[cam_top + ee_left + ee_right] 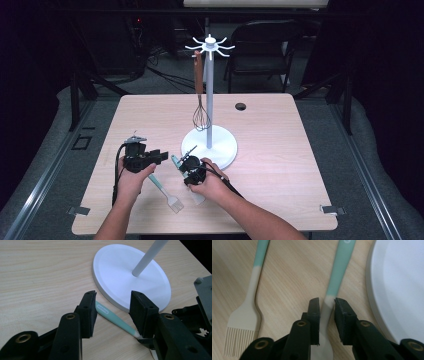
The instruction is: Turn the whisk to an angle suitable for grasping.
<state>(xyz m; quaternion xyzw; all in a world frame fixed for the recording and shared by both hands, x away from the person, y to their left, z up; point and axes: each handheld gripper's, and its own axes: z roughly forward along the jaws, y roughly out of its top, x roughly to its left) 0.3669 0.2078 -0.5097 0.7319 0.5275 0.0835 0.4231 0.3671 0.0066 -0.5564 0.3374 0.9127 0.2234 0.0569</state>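
Your right gripper (326, 305) is low over the table (280, 145), just in front of the stand's white base (227, 145). In the right gripper view its jaws straddle the pale neck of a spatula (338, 275), where the mint handle fades to cream. The left pad looks to be against the neck; a thin gap shows at the right pad, so the jaws are not yet clamped on it. The spatula lies flat on the wood, handle pointing away from you, just beside the rim of the base but not touching it.

Your left gripper (113, 312) is held a little to the left, above the table, its jaws well apart with nothing pinched between them. In the left gripper view you look through those jaws at the mint handle of the spatula (111, 317) lying on the wood below, with the base (120, 272) beyond and your right gripper at the right edge.

A brush (165, 192) with a mint handle and pale bristles lies to the left of the spatula, well apart from it, under your left hand (131, 182) in the high view.

On the stand, a whisk (200, 107) with a brown handle hangs from one of the top hooks, wires down, close to the pole (209, 100).
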